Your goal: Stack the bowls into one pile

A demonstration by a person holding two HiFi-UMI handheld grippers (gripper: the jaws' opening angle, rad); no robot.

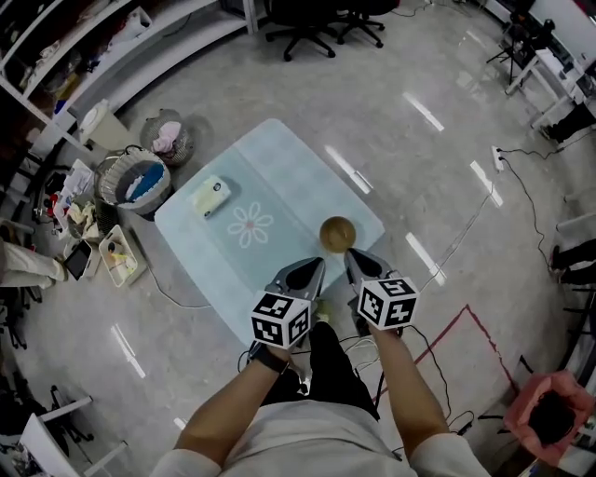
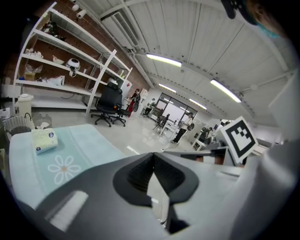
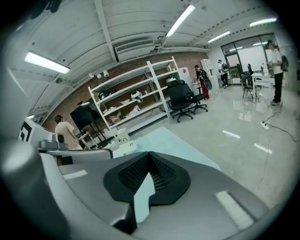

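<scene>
A brown wooden bowl (image 1: 337, 234) stands near the right front corner of the table (image 1: 279, 168), which is covered by a light blue cloth; I cannot tell whether it is one bowl or a nested pile. Just in front of the bowl, above the table's near edge, my left gripper (image 1: 319, 265) and right gripper (image 1: 352, 255) hover side by side. Both are shut with nothing between the jaws. The left gripper view has my left gripper (image 2: 153, 155) with its pads together, raised over the cloth (image 2: 79, 140). My right gripper (image 3: 149, 154) is likewise shut. No bowl shows in either gripper view.
A white and yellow box (image 1: 211, 196) lies on the cloth's left side, near a printed daisy (image 1: 251, 225). Baskets (image 1: 136, 182) and a tray (image 1: 121, 254) crowd the floor left of the table. Office chairs (image 1: 307, 23) stand beyond it, shelving (image 3: 140, 101) lines the wall, and a pink bin (image 1: 551, 415) sits right.
</scene>
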